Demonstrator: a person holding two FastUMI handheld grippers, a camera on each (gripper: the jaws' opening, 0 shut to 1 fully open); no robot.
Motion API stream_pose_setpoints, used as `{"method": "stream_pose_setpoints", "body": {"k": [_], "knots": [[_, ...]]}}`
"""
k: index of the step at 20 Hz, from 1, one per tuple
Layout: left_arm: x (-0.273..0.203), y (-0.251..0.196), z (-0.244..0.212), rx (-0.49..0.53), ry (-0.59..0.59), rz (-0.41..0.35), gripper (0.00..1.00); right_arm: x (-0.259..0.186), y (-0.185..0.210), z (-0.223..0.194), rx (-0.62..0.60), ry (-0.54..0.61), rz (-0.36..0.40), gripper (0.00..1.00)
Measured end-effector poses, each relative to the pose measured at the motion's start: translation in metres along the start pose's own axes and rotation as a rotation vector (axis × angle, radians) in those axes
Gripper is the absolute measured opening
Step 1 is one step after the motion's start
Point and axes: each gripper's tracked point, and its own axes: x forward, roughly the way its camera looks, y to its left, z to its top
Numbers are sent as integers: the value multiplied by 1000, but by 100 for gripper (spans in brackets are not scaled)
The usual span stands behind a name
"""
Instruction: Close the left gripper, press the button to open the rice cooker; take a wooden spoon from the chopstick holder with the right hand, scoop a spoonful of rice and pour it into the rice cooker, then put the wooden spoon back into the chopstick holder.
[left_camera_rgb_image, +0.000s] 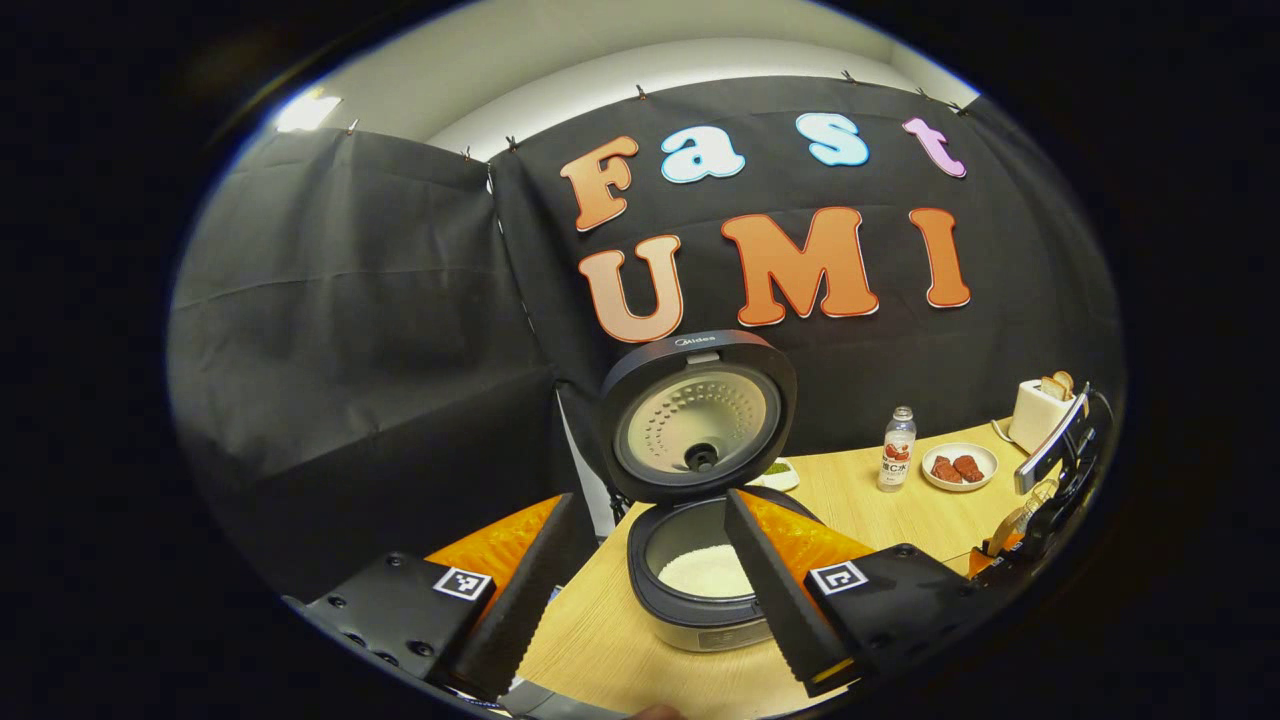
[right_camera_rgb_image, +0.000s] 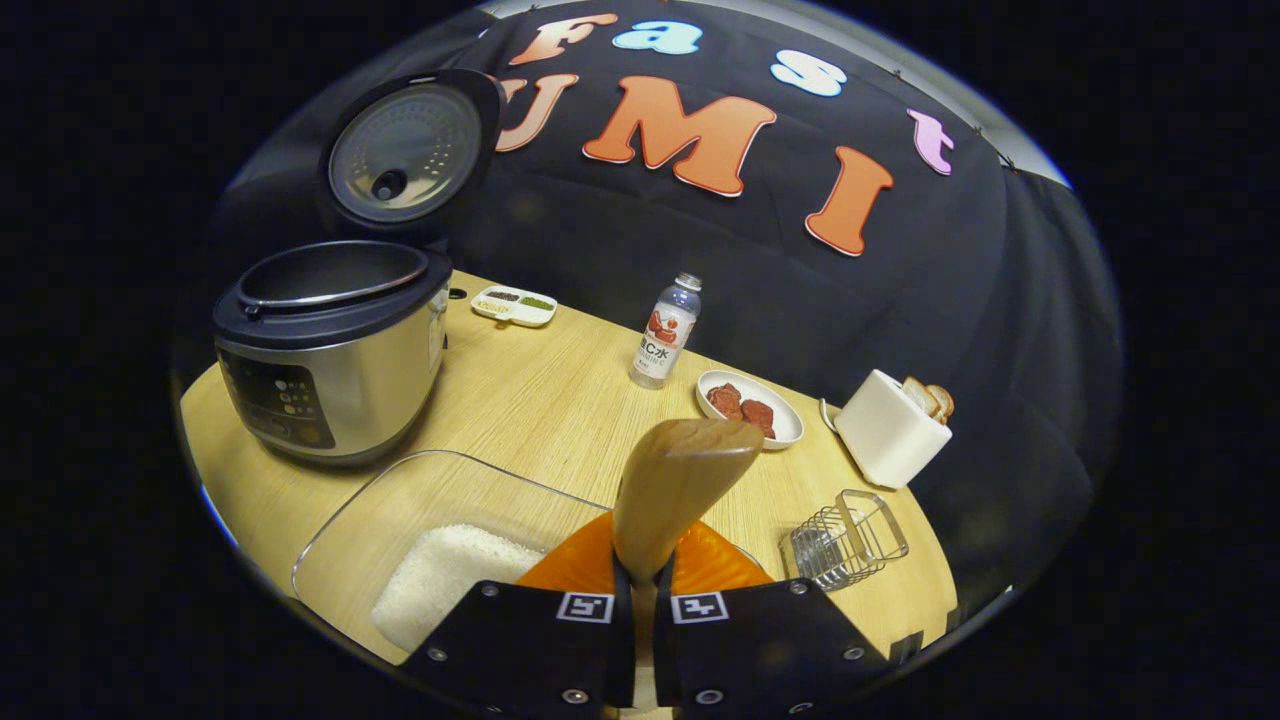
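Hiding the spoon (right_camera_rgb_image: 685, 480) handle between closed fingers at six o'clock. Cropping the glass dish (right_camera_rgb_image: 440, 520) at seven o'clock. Blocking part of the cooker (left_camera_rgb_image: 700, 560) rim behind a finger (left_camera_rgb_image: 785, 590).

A ceiling light (left_camera_rgb_image: 305, 110) is glaring at upper left; the table (right_camera_rgb_image: 560, 400) is looking evenly lit, while fisheye distortion is bending and darkening the edges

Rice cooker (right_camera_rgb_image: 330, 345): on the table (right_camera_rgb_image: 540, 400), at its left end, lid (right_camera_rgb_image: 410, 150) raised behind the pot.
Glass container (right_camera_rgb_image: 440, 510): before the cooker, rice (right_camera_rgb_image: 450, 580) in it.
Small dish (right_camera_rgb_image: 513, 305): behind and right of the cooker.
Bottle (right_camera_rgb_image: 667, 332): right of the small dish.
Plate (right_camera_rgb_image: 750, 408): between bottle and toaster (right_camera_rgb_image: 885, 428).
Chopstick holder (right_camera_rgb_image: 845, 540): before the toaster.
Wooden spoon (right_camera_rgb_image: 675, 485): between the right gripper's (right_camera_rgb_image: 640, 620) fingers.
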Motion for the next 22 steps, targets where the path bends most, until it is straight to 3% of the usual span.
{"method": "stream_pose_setpoints", "body": {"k": [4, 6, 8, 10, 11, 15, 17, 18, 19, 22], "knots": [[0, 4, -10, -1, 19, 1, 92, -3, 28, 7, 184, -17, 113, 7], [1, 4, -10, 1, 25, -1, 93, -9, 46, 11, 215, -17, 177, 7], [1, 3, -12, 5, 27, -6, 100, -15, 61, 14, 229, -16, 234, 7], [2, 3, -13, 9, 31, -9, 100, -18, 73, 14, 269, -1, 279, 7], [1, 3, -14, 9, 35, -10, 93, -19, 77, 14, 298, 10, 297, 7], [1, 5, -20, 12, 49, -5, 93, -18, 81, 10, 448, 82, 345, 7], [1, 7, -20, 16, 54, -4, 100, -15, 77, 6, 525, 111, 353, 7], [1, 7, -21, 17, 57, -7, 93, -13, 75, 4, 567, 126, 357, 7], [1, 6, -22, 18, 61, -9, 100, -12, 74, 3, 606, 140, 361, 7], [4, 3, -24, 29, 73, -20, 100, -8, 73, -6, 739, 187, 383, 7]]}}
